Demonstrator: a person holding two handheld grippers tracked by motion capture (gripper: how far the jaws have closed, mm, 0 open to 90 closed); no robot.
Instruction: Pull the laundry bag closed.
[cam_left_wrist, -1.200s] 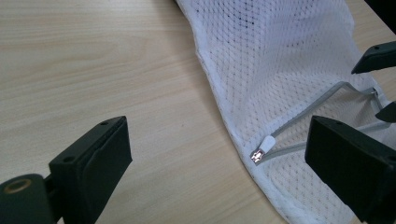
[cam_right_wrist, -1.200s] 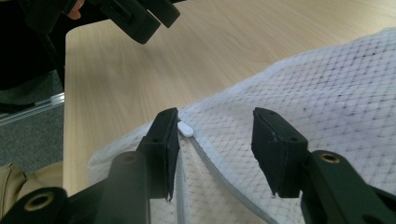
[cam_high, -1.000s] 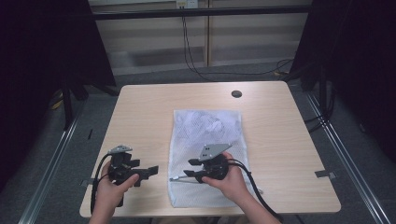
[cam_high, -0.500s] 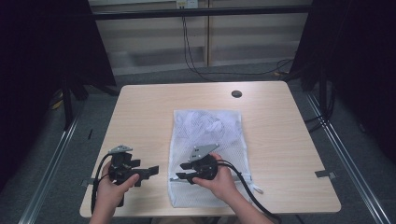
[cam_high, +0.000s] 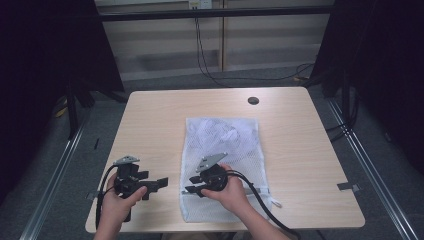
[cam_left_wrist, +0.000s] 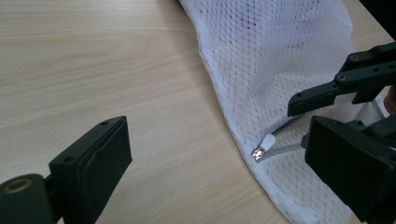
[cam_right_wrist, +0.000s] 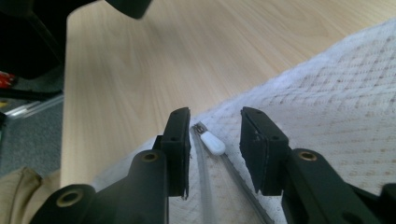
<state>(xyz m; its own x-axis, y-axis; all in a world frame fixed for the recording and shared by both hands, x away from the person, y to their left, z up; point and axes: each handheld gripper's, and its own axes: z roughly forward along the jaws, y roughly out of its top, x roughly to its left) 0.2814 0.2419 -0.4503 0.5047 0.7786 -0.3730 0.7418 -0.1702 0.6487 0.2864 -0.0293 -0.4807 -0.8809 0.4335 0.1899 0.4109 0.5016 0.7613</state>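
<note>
bag: white mesh laundry bag (cam_high: 222, 150) flat on wood-grain table (cam_high: 150, 130) | right gripper (cam_right_wrist: 215, 140): jaws just narrowing, apart round white zipper pull (cam_right_wrist: 212, 142) | left gripper (cam_left_wrist: 215, 154): jaws apart

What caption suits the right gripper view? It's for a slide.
Right gripper, jaws closing but apart, straddles the white zipper pull at the mesh laundry bag's edge.

A lab-type recording bay is indicated: a lone table (cam_high: 150, 125) enclosed by black curtains (cam_high: 45, 75), floor rails (cam_high: 55, 170), and trailing cables (cam_high: 205, 55) at the top.

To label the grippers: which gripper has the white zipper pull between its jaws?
The right gripper, over the mesh bag; the left gripper is beside the bag.
</note>
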